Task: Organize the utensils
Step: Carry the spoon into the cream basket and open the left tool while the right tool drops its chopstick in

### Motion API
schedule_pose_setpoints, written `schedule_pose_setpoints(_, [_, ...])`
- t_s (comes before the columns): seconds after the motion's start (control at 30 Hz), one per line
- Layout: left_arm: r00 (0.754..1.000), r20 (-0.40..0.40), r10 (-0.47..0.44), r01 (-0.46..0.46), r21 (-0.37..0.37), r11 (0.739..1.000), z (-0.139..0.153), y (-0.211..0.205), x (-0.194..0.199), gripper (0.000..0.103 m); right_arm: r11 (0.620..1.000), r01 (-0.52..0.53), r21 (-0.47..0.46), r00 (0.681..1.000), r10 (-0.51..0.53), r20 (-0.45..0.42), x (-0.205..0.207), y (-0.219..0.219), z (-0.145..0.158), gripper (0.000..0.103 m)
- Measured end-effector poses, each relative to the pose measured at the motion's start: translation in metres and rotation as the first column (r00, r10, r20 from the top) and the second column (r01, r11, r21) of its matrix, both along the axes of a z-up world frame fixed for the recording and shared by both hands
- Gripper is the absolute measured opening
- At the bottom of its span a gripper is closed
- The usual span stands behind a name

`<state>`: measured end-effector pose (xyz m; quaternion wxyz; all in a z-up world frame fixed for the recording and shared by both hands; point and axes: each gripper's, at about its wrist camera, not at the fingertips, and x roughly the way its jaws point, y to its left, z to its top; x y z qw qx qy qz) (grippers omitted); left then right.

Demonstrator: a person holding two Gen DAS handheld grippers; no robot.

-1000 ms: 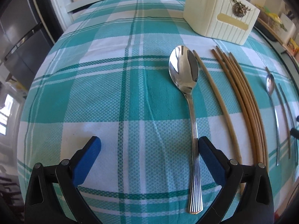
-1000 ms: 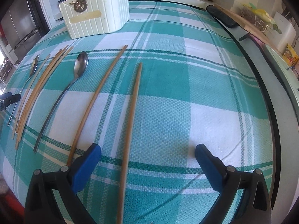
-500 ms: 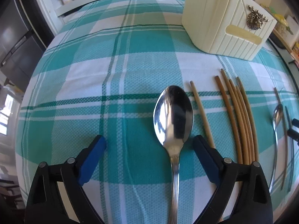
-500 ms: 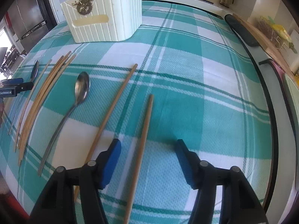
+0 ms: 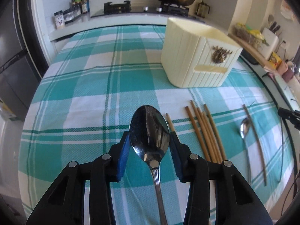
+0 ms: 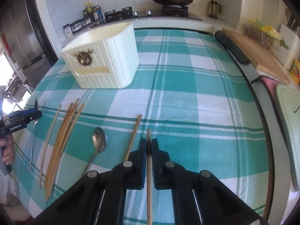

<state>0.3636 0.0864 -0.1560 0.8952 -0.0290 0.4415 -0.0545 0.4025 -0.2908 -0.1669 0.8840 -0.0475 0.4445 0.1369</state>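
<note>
The left gripper (image 5: 150,148) is closing its blue-padded fingers (image 5: 123,156) around the bowl of a large steel spoon (image 5: 150,133), partway shut, with both pads pressing on the bowl's edges; the handle is running back under the gripper. The right gripper (image 6: 149,146) has just been closing too and is now clamping its fingers tight on a single wooden chopstick (image 6: 149,180), whose tip is poking out just ahead of the fingertips while the rest is trailing back beneath them.

The spoon is looking stiff, fairly heavy and mirror-smooth — a curved, polished bowl is likely slippery between flat pads, so a hold at the neck or ribbed handle would probably be surer. The chopstick is appearing light, rigid and thin; held near its front end, its long tail may swing.

Ahead of both pairs of fingers, the cream ribbed holder (image 5: 198,56) is standing on the checked table (image 5: 93,93), well apart. Beside the right fingers, another chopstick (image 6: 134,136) and a smaller spoon (image 6: 98,140) are lying flat, with a bundle of chopsticks (image 6: 63,136) beyond.

Readable writing is scarce — only "GenRobot.AI" on the left gripper's body, seen from the right wrist view. The holder is bearing a deer-head emblem (image 6: 83,58), no legible text.
</note>
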Motion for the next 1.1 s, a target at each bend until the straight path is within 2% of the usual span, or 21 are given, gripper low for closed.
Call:
schedule_pose_setpoints(0.17, [0.992,0.125,-0.018,0.023,-0.042,0.999,0.048,0.004,-0.045,0.042,0.999,-0.030,0.035,0.992,0.026,0.127,-0.043,-0.001,0.054,0.005])
schedule_pose_setpoints(0.3, [0.978,0.205,-0.025,0.041,-0.075,0.996,0.074,0.008,-0.072,0.042,0.997,-0.050,0.066,0.979,0.036,0.201,-0.074,-0.003,0.088,0.005])
schedule_pose_setpoints(0.5, [0.965,0.259,-0.041,0.071,-0.108,0.992,0.107,0.009,-0.086,0.042,0.994,-0.083,0.076,0.951,0.056,0.305,-0.101,0.005,0.122,0.005])
schedule_pose_setpoints(0.7, [0.961,0.266,-0.074,0.118,-0.156,0.981,0.148,0.011,-0.064,0.042,0.994,-0.103,0.042,0.910,0.077,0.407,-0.088,0.020,0.152,0.005])
schedule_pose_setpoints(0.83, [0.952,0.291,-0.092,0.139,-0.142,0.980,0.184,0.007,-0.041,0.042,0.992,-0.121,0.018,0.886,0.100,0.453,-0.066,0.030,0.174,0.005])
schedule_pose_setpoints(0.97, [0.936,0.341,-0.088,0.137,-0.123,0.983,0.221,-0.002,-0.012,0.042,0.989,-0.143,0.029,0.862,0.110,0.495,-0.042,0.041,0.205,0.005])
schedule_pose_setpoints(1.1, [0.909,0.412,-0.059,0.112,-0.105,0.988,0.247,-0.014,0.022,0.042,0.986,-0.158,0.051,0.820,0.102,0.563,-0.019,0.056,0.237,0.005])
